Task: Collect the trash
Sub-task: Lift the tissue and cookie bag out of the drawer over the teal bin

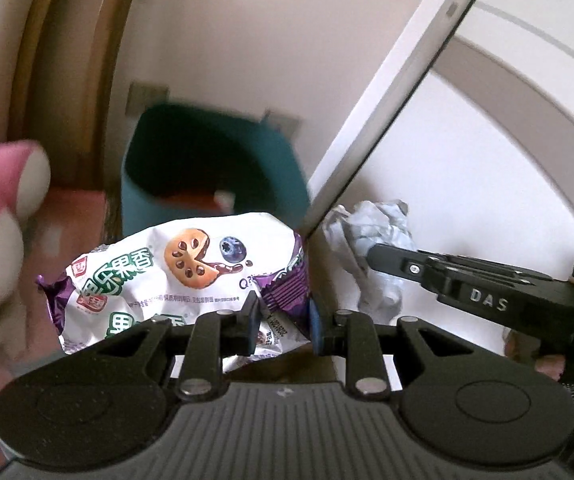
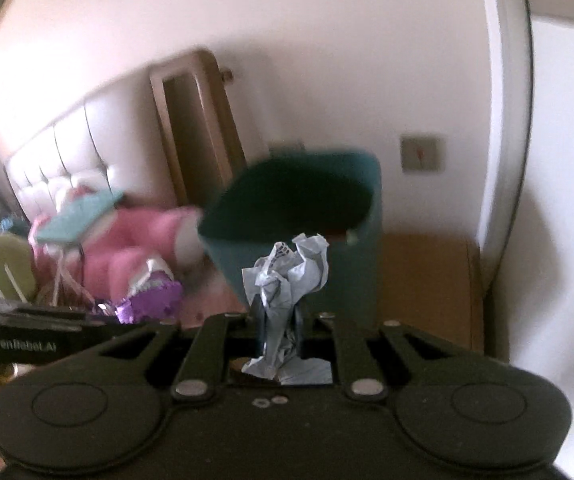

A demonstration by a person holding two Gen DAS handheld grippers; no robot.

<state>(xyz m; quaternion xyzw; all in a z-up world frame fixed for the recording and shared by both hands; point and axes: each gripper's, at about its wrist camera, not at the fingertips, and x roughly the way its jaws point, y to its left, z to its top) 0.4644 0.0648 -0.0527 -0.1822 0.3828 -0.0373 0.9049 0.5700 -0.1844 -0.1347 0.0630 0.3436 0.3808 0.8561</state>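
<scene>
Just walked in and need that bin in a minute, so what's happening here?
A person is collecting trash with a gripper in each hand. The left gripper holds a snack wrapper; the right gripper holds a crumpled paper. Both are up near the open teal bin; nothing has been dropped yet.

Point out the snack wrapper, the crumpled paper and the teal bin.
snack wrapper (image 1: 175,276), left wrist view, its white printed front.
crumpled paper (image 2: 287,272), right wrist view, its upper bunched part.
teal bin (image 2: 351,276), right wrist view, its outer wall.
</scene>
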